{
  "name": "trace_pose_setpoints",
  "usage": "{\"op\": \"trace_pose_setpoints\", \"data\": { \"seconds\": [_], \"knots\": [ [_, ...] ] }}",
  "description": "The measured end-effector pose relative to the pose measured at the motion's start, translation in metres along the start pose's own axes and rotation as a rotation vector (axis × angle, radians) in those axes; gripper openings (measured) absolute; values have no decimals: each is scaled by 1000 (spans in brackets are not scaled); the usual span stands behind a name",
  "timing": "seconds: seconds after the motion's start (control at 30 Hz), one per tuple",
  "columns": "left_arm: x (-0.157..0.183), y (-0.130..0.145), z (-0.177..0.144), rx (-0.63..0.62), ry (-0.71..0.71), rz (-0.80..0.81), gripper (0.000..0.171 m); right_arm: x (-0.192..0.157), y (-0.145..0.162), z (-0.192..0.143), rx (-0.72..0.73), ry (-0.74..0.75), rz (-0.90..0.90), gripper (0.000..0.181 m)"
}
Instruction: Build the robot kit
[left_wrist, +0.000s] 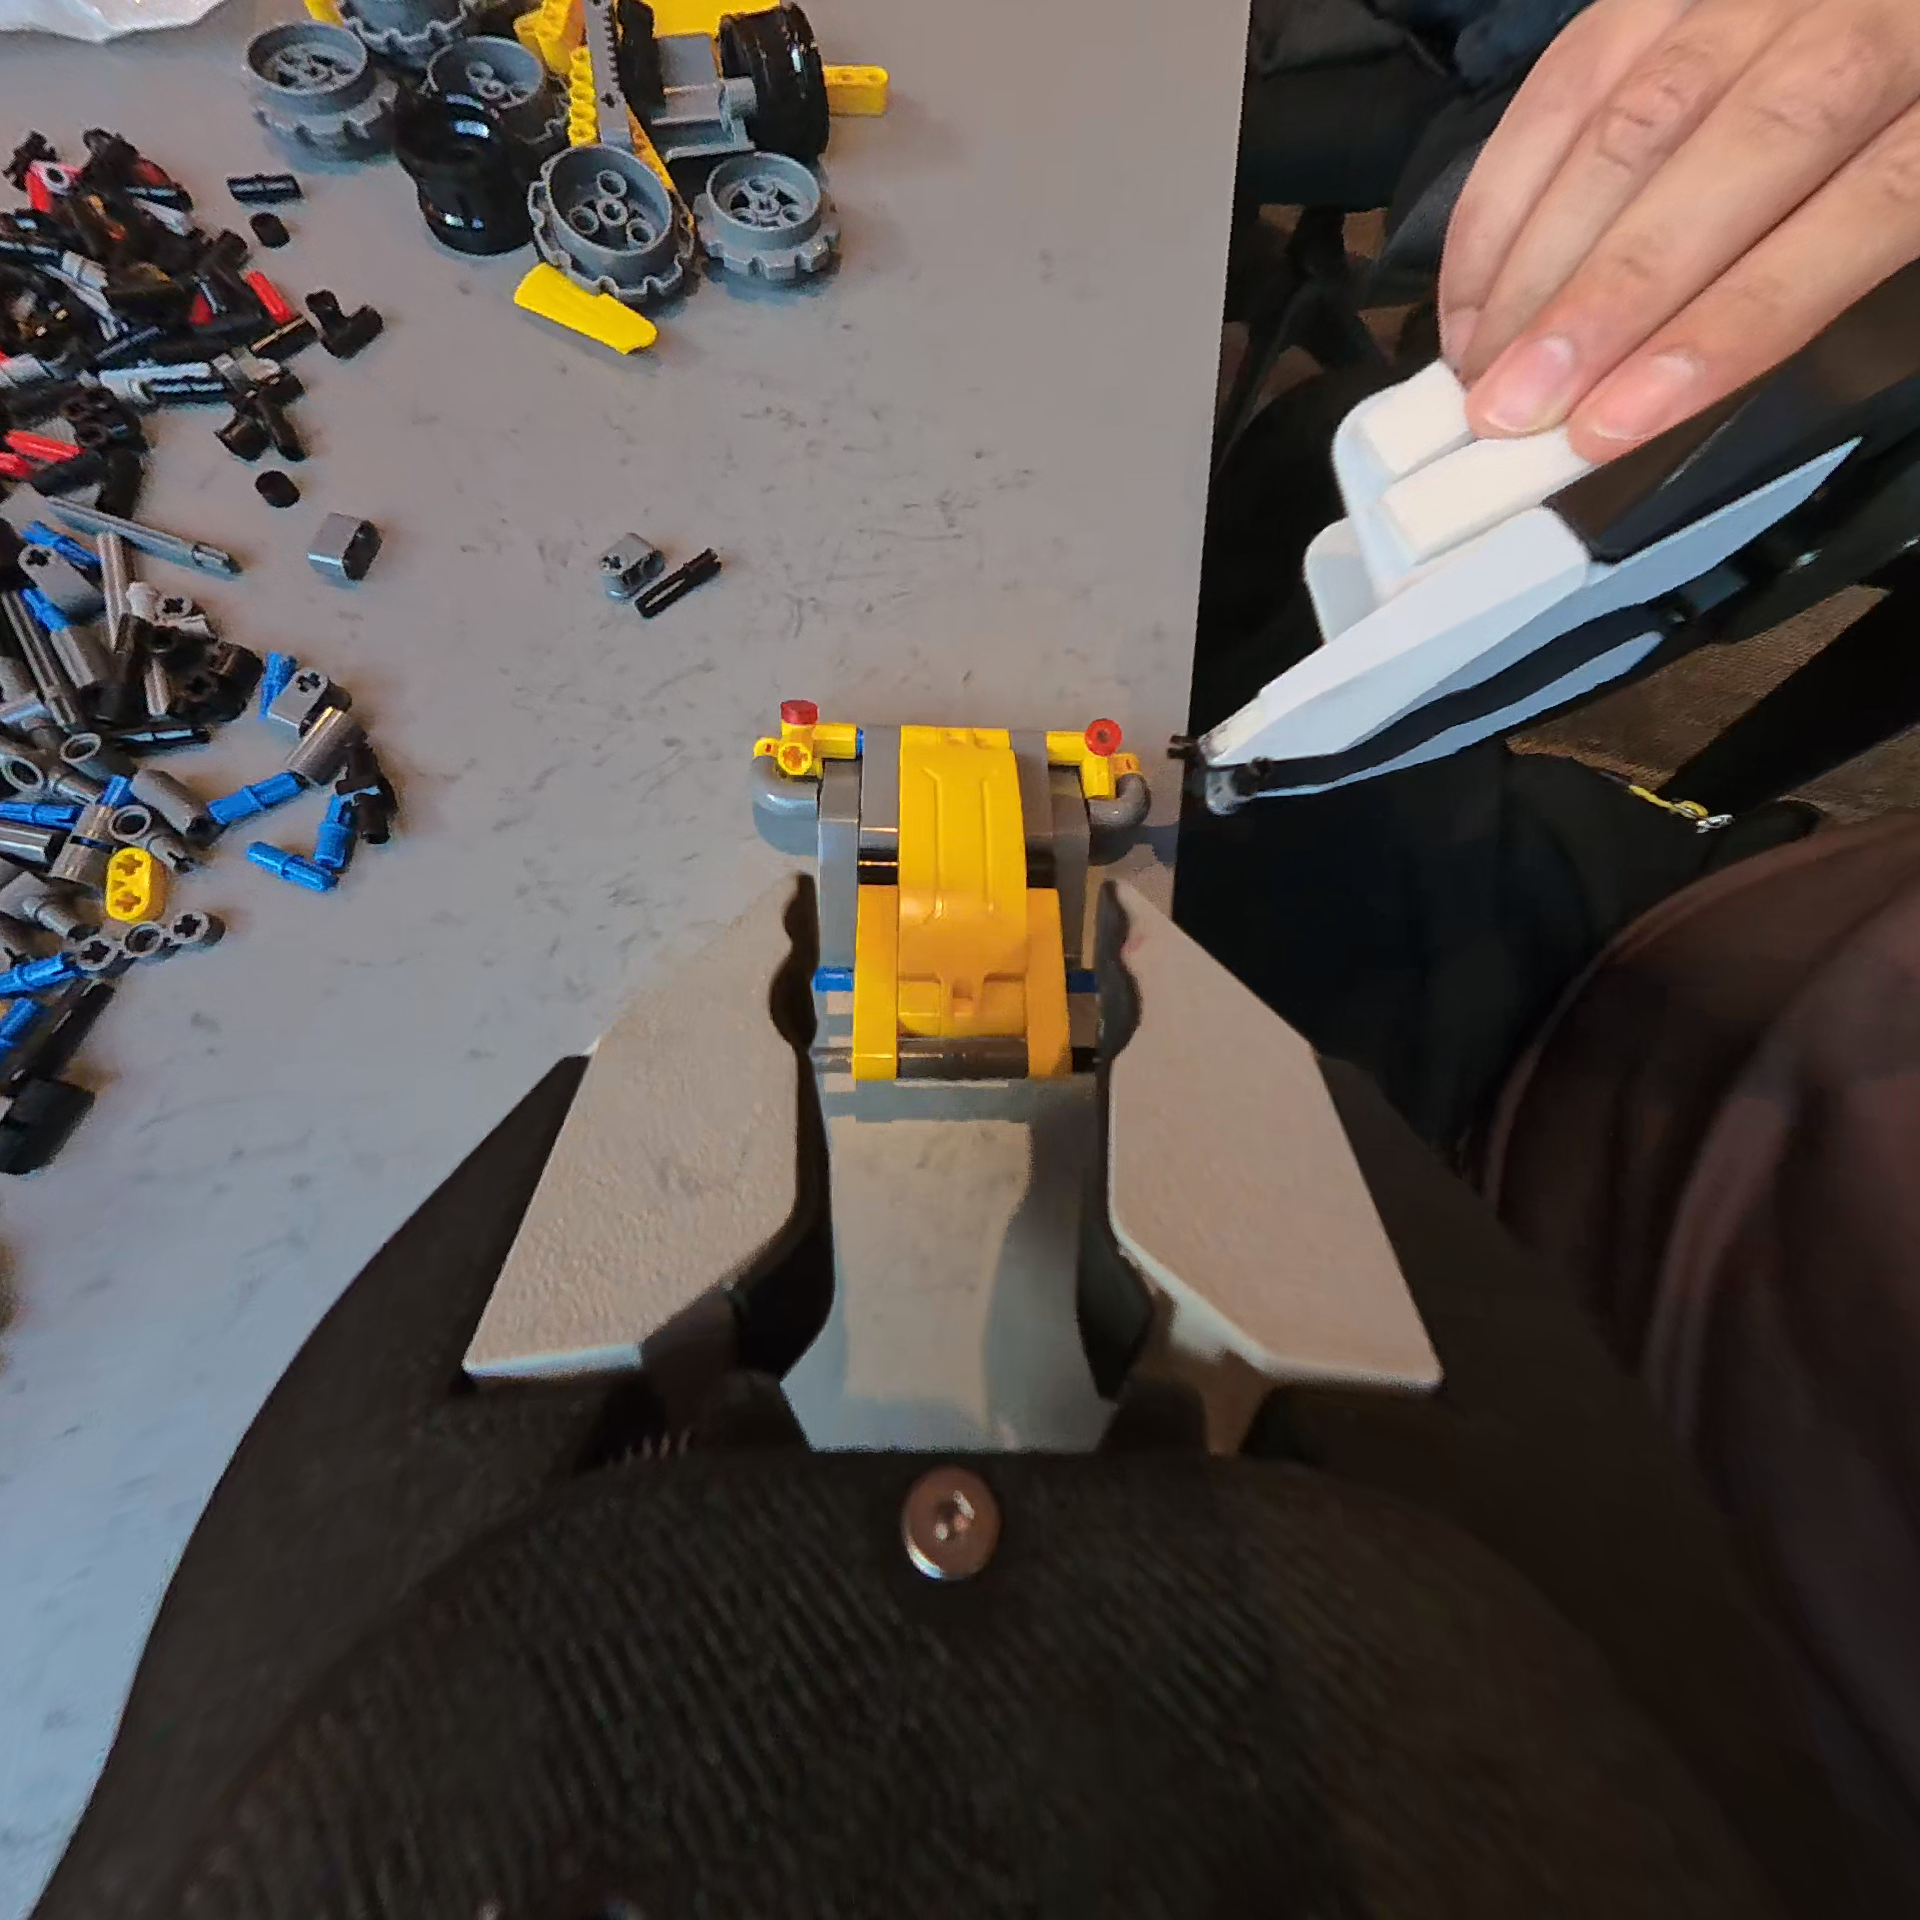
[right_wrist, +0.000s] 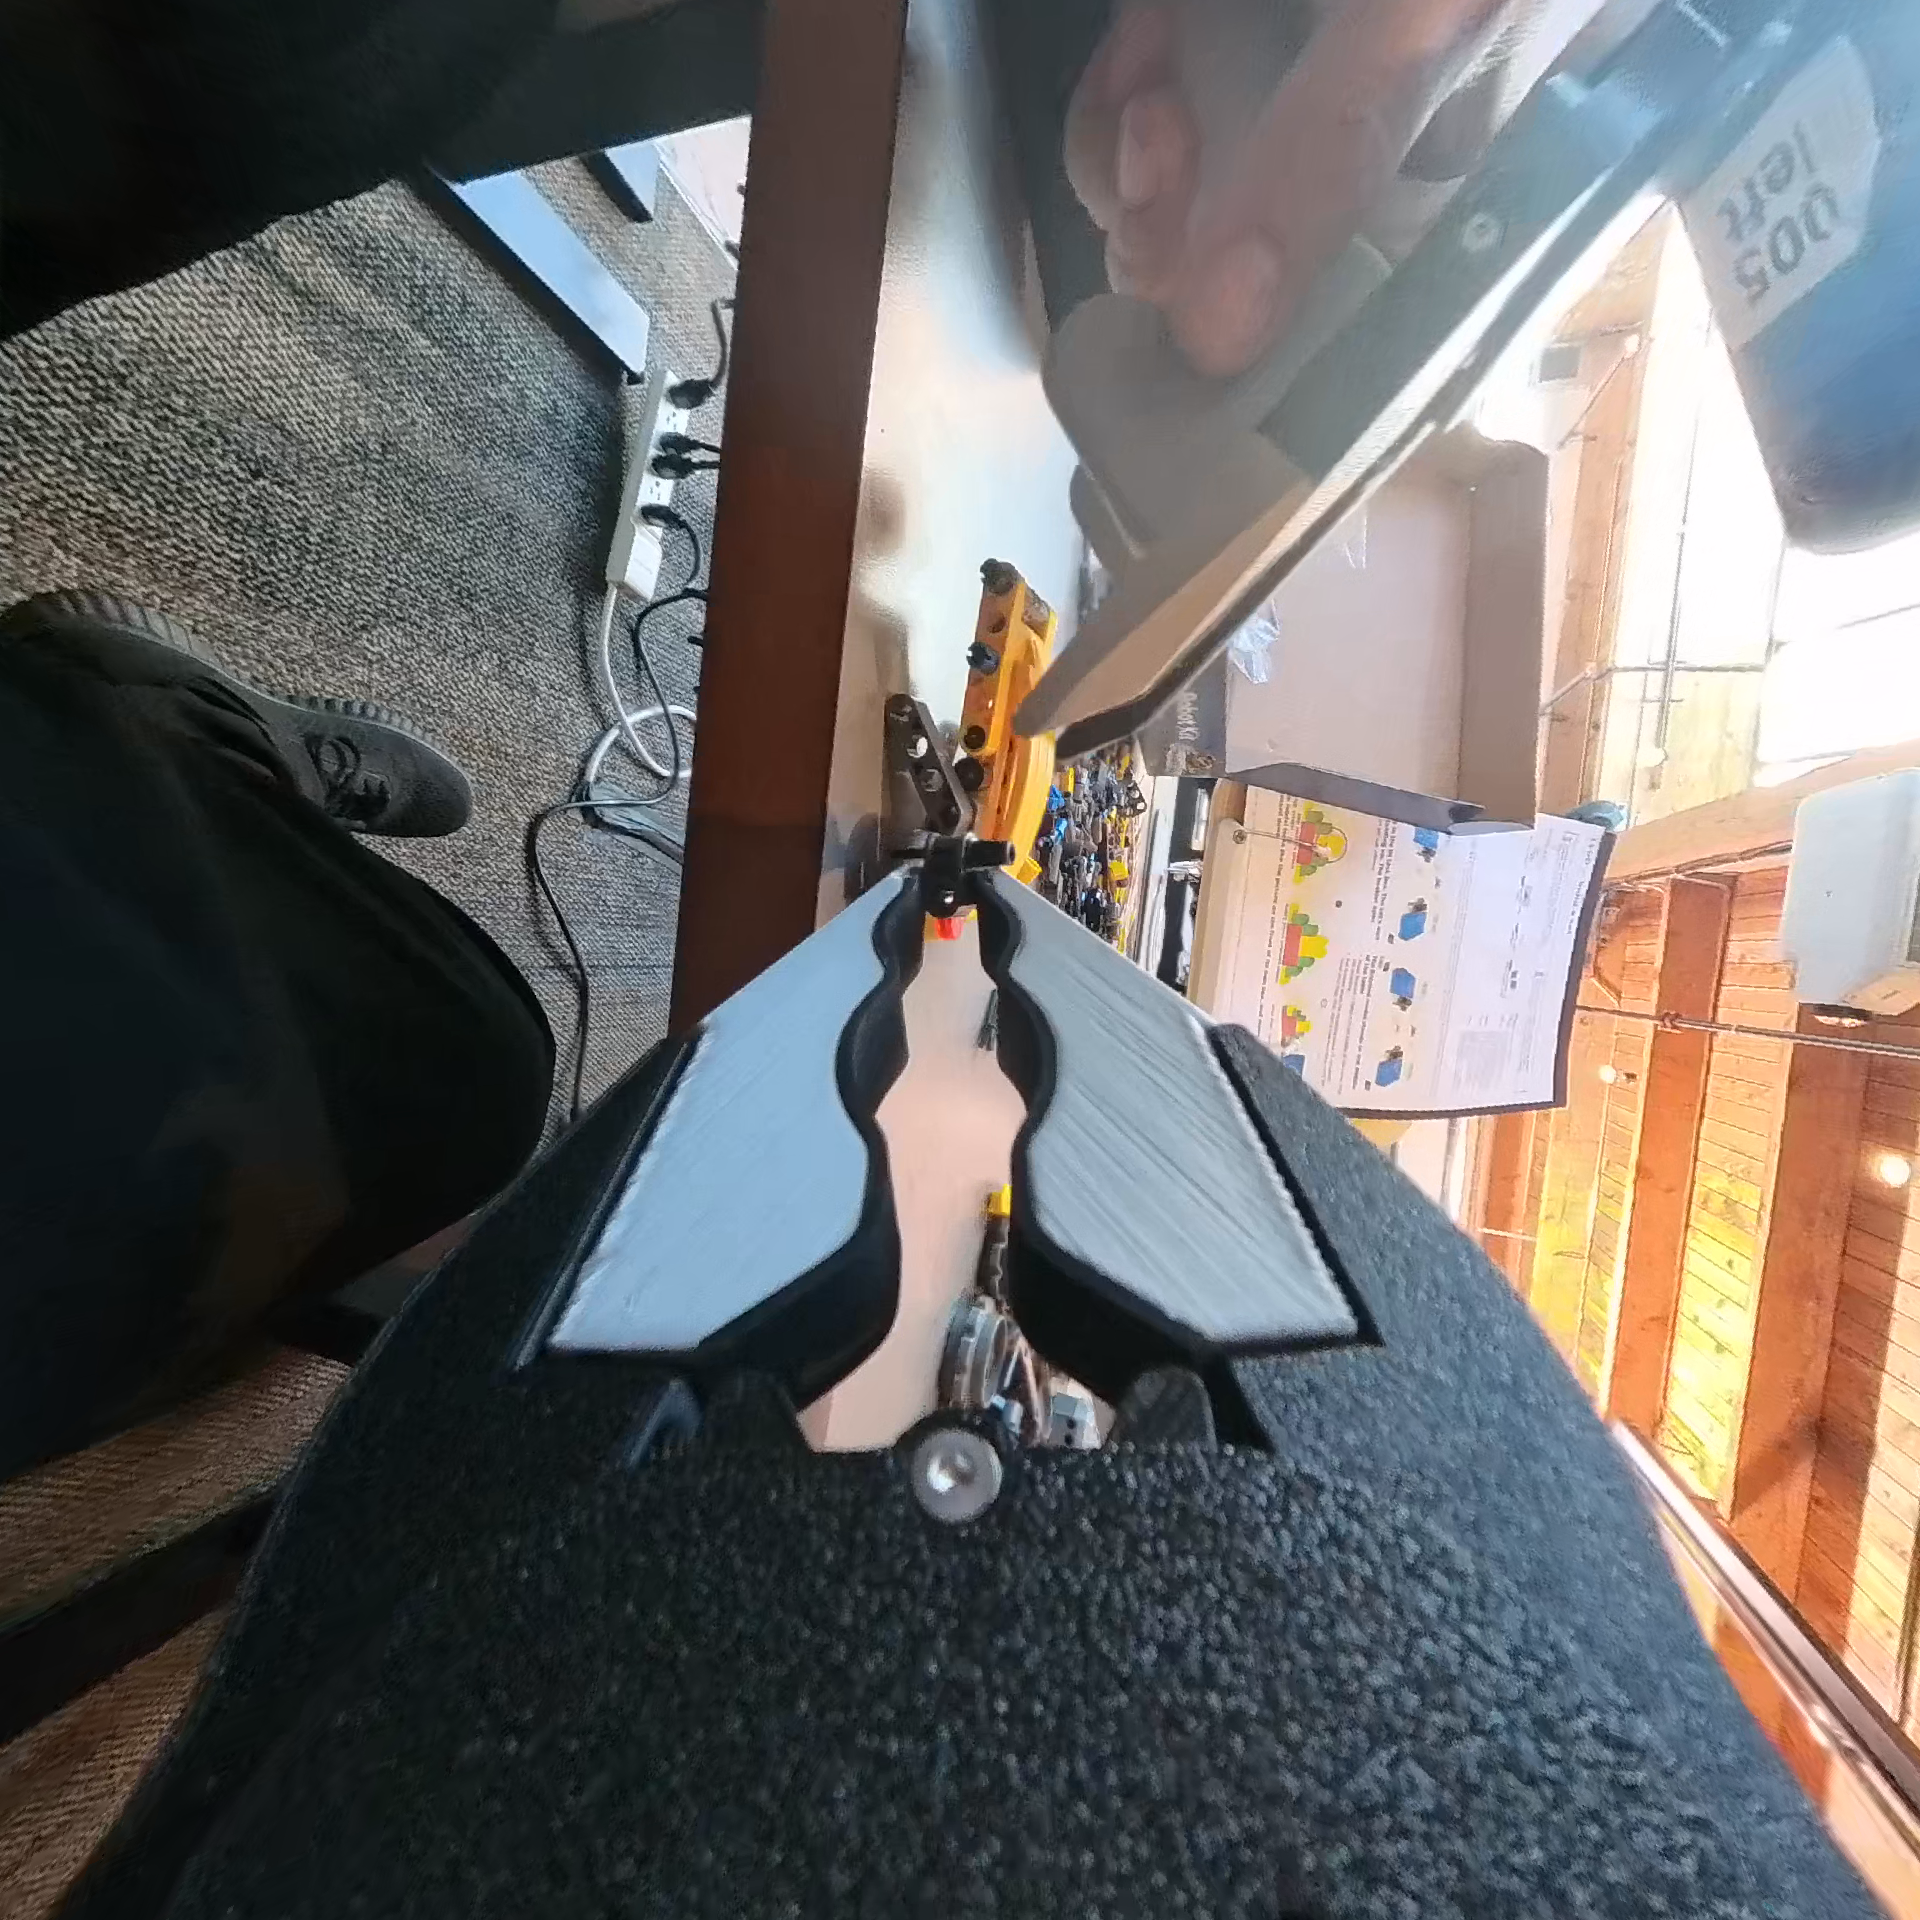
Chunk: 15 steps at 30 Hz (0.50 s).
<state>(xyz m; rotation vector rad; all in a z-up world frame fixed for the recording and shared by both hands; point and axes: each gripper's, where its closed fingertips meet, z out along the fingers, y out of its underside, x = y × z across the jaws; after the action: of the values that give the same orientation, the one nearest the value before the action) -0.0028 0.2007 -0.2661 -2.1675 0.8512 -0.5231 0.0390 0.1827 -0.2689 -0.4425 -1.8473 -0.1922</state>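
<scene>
Left wrist view: left gripper (left_wrist: 956, 935) clamps yellow-grey brick assembly (left_wrist: 951, 852) steady at table (left_wrist: 935, 416) edge, right gripper (left_wrist: 1210, 774) pinching small black pin (right_wrist: 948, 857) beside it.

Loose small parts (left_wrist: 114, 665), grey wheels (left_wrist: 613, 213) and a yellow chassis (left_wrist: 665, 62) litter the grey table (left_wrist: 935, 436).

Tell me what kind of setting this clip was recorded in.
Probably an office or workshop desk used for toy-brick building: a grey table strewn with loose construction pieces, carpet with a power strip beneath, and a printed instruction sheet beside a cardboard box.
</scene>
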Motion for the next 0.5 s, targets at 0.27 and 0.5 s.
{"op": "trace_pose_setpoints", "data": {
  "seconds": [0.27, 0.5],
  "knots": [
    [-3, 9, 11, -43, -36, 37, 40, -2, -8, 3, 31, -11, -5, 6],
    [3, 3, 5, -13, 12, 7, 42, -4, -7, 8, 31, -21, -13, 6]
  ]
}}
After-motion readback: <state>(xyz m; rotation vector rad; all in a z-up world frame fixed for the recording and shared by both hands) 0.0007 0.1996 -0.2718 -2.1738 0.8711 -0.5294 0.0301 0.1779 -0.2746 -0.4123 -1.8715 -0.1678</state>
